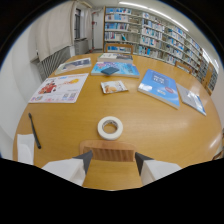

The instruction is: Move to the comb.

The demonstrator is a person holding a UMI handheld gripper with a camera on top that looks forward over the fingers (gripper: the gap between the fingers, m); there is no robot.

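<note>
Where the view began, at its near edge, the tongs (110, 162) stood spread wide, holding nothing; each finger was a pale block ending in a dark, wedge-shaped tip (85, 160). Between those two tips, close to both though contact could not be judged, lay the comb (109, 151): a flat wooden piece, light brown, with a rounded back and a row of fine dark teeth pointing toward the camera. It rested on the table (75, 122), a broad surface of smooth, honey-coloured wood with a curved edge.

Just beyond the comb sat a roll of white tape (110, 128), a ring lying flat with an open centre. Well off to the left of it a slim black pen (34, 131) lay at a slant, and near that a white sheet (25, 148) showed at the table's edge.

Farther on, a small printed card (114, 87) lay mid-table. To its left was a large glossy leaflet (59, 88) with red and orange pictures; to its right a blue booklet (159, 87) lay flat beside a paler one. Beyond these a dark small object (110, 71) rested on another blue printed sheet. No writing on any of them could be read.

At the far end stood white bookshelves (155, 35) packed with rows of books, and a ribbed radiator (52, 61) ran under the window wall.
</note>
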